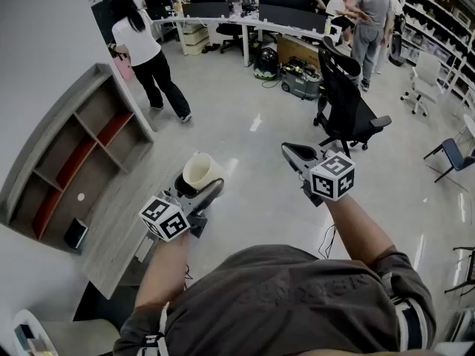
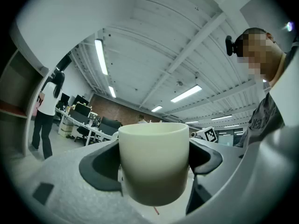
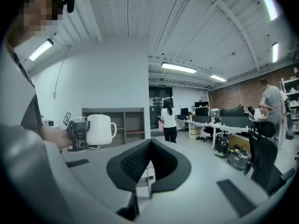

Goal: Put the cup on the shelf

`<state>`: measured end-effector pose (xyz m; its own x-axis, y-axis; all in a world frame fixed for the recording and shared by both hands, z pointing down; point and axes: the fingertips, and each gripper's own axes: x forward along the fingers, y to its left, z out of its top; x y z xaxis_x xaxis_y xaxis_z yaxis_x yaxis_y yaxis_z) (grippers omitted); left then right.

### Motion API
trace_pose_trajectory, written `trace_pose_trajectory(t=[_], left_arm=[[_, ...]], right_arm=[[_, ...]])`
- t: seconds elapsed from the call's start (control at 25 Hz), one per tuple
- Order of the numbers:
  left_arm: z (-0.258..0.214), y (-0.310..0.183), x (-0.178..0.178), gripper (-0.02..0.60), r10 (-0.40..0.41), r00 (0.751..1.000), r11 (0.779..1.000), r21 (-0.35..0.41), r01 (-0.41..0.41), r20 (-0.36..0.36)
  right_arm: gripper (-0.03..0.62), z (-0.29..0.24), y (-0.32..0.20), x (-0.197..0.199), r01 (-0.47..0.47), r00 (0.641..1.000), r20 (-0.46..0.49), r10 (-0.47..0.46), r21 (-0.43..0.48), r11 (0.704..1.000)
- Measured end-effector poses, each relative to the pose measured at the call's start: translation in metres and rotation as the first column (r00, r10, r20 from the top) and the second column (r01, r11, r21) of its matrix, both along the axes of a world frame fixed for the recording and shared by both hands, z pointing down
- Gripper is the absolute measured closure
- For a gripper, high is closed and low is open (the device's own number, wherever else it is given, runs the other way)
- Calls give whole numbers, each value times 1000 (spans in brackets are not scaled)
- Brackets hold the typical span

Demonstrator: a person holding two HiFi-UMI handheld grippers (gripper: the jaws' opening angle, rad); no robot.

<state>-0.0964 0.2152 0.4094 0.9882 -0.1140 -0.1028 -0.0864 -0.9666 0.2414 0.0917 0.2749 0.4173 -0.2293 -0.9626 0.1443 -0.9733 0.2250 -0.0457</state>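
A cream cup (image 1: pixel 202 170) with a handle is carried in mid-air, held between the jaws of my left gripper (image 1: pixel 194 190). In the left gripper view the cup (image 2: pixel 154 164) fills the gap, a dark pad pressed to each side of it. The right gripper view shows the same cup (image 3: pixel 99 129) from the side, handle to the right. My right gripper (image 1: pixel 295 154) is held out beside it over the floor, its jaws shut tip to tip with nothing between them (image 3: pixel 148 144). The grey shelf (image 1: pixel 74 147) with red-backed compartments stands against the wall at the left.
A grey counter top (image 1: pixel 126 221) runs below the shelf. A person in a white top (image 1: pixel 145 50) walks near the shelf's far end. A black office chair (image 1: pixel 345 102) stands ahead on the right. Desks (image 1: pixel 245 17), tool cases (image 1: pixel 300 76) and other people (image 1: pixel 369 17) are at the back.
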Motion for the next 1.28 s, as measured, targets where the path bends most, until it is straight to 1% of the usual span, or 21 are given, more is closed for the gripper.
trace_pose_trajectory(t=[0.36, 0.6, 0.76, 0.88, 1.04, 1.16, 1.28], left_arm=[[1, 35, 29, 150, -50, 999, 999, 4, 50, 0], [1, 50, 35, 150, -74, 997, 997, -7, 74, 1], [7, 47, 36, 150, -76, 997, 997, -10, 76, 10], [6, 33, 37, 150, -73, 997, 997, -11, 73, 10], [7, 3, 36, 150, -61, 998, 998, -19, 61, 0], [8, -33, 37, 150, -37, 999, 999, -24, 37, -15], [8, -84, 46, 150, 2, 1000, 1000, -20, -2, -29]], right_arm=[[605, -2, 28, 33, 32, 1000, -2, -32, 3, 999], [603, -6, 38, 36, 68, 998, -19, -67, 12, 998], [603, 0, 33, 40, 72, 997, -10, -72, 12, 997], [603, 2, 20, 43, 65, 998, -2, -65, 11, 998], [603, 5, -6, 43, 54, 999, -6, -54, 0, 999], [603, 7, -35, 43, 37, 999, -10, -37, -4, 999], [603, 3, -81, 48, 17, 1000, -7, -17, 14, 1000]])
